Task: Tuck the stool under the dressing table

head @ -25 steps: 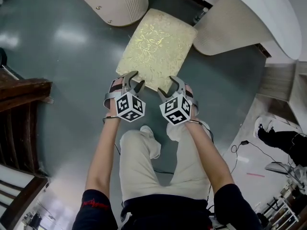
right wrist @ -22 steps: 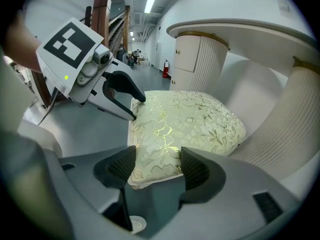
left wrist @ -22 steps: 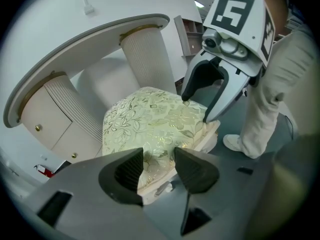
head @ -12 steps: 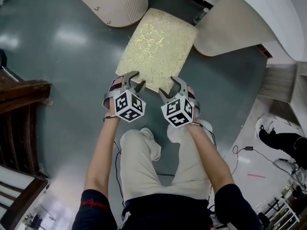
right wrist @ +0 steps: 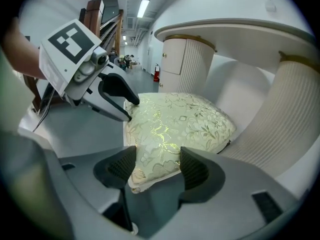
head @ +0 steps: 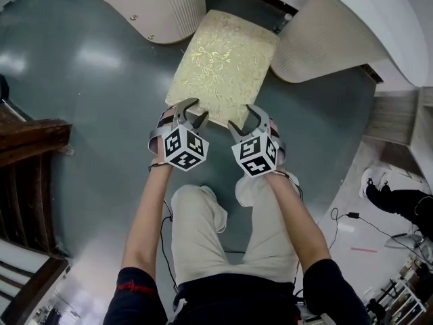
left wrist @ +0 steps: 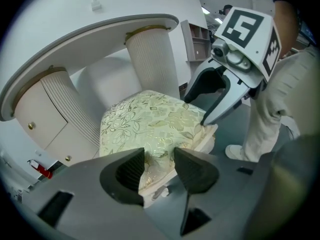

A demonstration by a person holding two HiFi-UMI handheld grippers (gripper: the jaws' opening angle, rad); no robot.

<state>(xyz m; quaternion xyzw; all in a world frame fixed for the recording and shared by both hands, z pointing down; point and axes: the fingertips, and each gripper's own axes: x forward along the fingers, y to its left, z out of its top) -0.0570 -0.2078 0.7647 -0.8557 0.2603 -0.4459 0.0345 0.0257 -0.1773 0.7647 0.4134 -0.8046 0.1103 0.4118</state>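
The stool [head: 223, 66] has a gold floral cushion and stands on the grey floor, its far end between the two ribbed pedestals of the white dressing table [head: 325, 39]. My left gripper [head: 189, 117] is open at the near left corner of the cushion, and the corner lies between its jaws in the left gripper view [left wrist: 159, 166]. My right gripper [head: 245, 120] is open at the near right corner, which its jaws straddle in the right gripper view [right wrist: 157, 166]. Each gripper's fingertips touch the cushion edge. The curved tabletop [left wrist: 100, 31] overhangs the stool's far side.
The left pedestal [head: 169, 2] with small knobs and the right pedestal flank the gap. Dark wooden furniture [head: 34, 134] stands at the left. Cables [head: 352, 215] lie on the floor at the right. The person's legs and shoes are just behind the grippers.
The stool has slid a little farther into the gap between the pedestals. Both grippers have followed it forward, still at its near edge.
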